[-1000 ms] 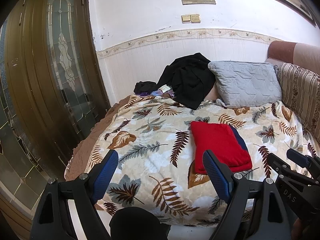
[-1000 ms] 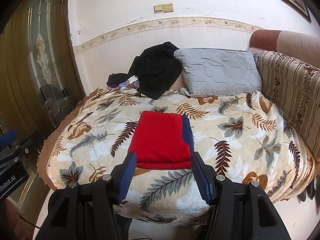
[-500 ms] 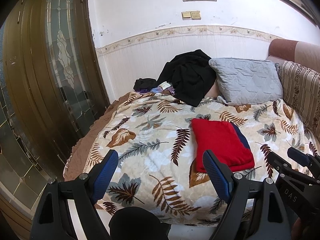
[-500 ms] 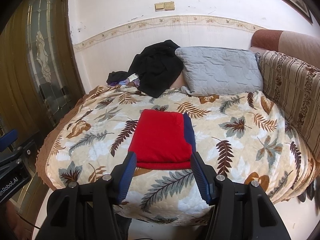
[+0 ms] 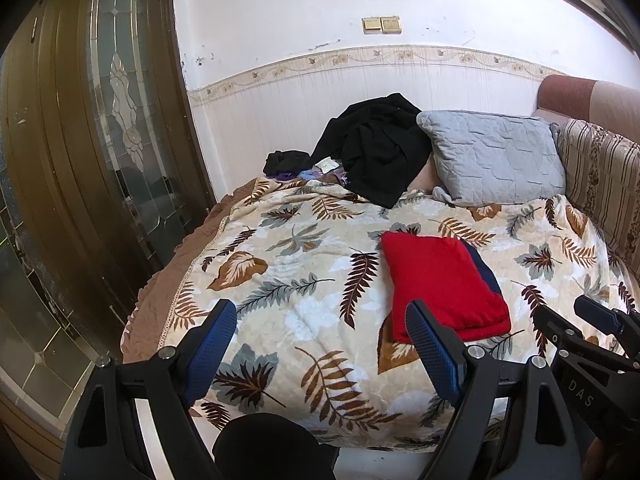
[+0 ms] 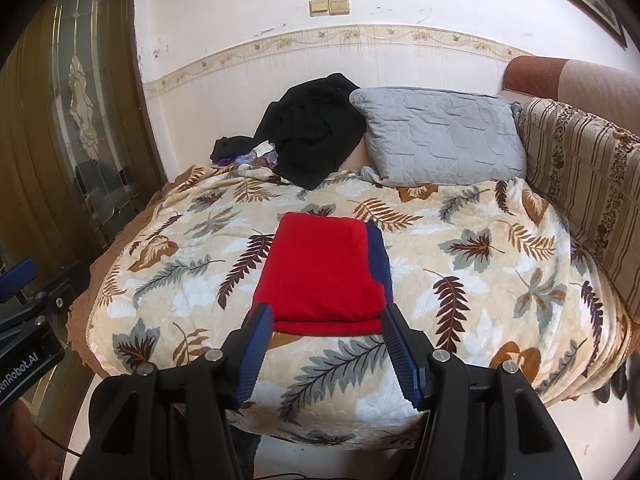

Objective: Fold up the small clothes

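red folded garment (image 6: 322, 270) lies on bedspread (image 6: 460, 280).

The left black hand-held gripper with blue ribbed finger pads (image 5: 322, 350) is held level with its jaws spread wide, nothing between them. Its left blue pad (image 5: 210, 354) and right blue pad (image 5: 434, 354) stand well apart, angled outward. The right black hand-held gripper with blue ribbed pads (image 6: 326, 350) also has its jaws parted, somewhat narrower, and grips nothing. Both point forward, side by side: the right one's black frame shows at the left view's right edge, the left one's at the right view's left edge.
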`<state>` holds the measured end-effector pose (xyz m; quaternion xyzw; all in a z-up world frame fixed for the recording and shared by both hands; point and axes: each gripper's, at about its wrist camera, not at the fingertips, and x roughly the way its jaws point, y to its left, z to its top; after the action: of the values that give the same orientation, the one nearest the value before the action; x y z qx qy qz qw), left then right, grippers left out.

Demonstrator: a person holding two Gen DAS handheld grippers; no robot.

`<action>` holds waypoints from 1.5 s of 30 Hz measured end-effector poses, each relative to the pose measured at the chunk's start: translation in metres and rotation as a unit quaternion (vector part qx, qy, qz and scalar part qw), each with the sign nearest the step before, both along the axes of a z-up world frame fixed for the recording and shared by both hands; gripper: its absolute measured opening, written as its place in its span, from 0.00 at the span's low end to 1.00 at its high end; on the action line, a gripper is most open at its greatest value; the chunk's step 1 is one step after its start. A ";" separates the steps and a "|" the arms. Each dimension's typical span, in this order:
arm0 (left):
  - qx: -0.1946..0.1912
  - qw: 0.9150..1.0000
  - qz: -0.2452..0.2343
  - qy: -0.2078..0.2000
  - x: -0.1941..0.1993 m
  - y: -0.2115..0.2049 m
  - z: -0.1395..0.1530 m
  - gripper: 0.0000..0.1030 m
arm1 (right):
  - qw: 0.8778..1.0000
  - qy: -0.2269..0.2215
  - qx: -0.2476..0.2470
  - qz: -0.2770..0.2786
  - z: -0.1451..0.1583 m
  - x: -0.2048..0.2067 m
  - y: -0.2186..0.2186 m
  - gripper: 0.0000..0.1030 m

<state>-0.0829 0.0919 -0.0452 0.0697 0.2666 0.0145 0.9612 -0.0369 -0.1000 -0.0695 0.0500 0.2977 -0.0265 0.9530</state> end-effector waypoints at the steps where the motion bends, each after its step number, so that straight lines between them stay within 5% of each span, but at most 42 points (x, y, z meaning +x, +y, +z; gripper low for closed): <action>1: -0.001 1.000 0.000 0.001 0.000 0.001 -0.001 0.84 | 1.000 0.001 0.000 0.000 0.000 0.000 0.000 0.59; 45: -0.015 0.999 0.005 0.046 0.053 0.016 -0.034 0.84 | 0.999 0.048 -0.023 0.007 -0.027 0.059 0.014 0.59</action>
<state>-0.0295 0.1083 -0.0791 0.0551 0.3106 0.0120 0.9489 0.0223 -0.0856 -0.0967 0.0244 0.3423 -0.0295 0.9388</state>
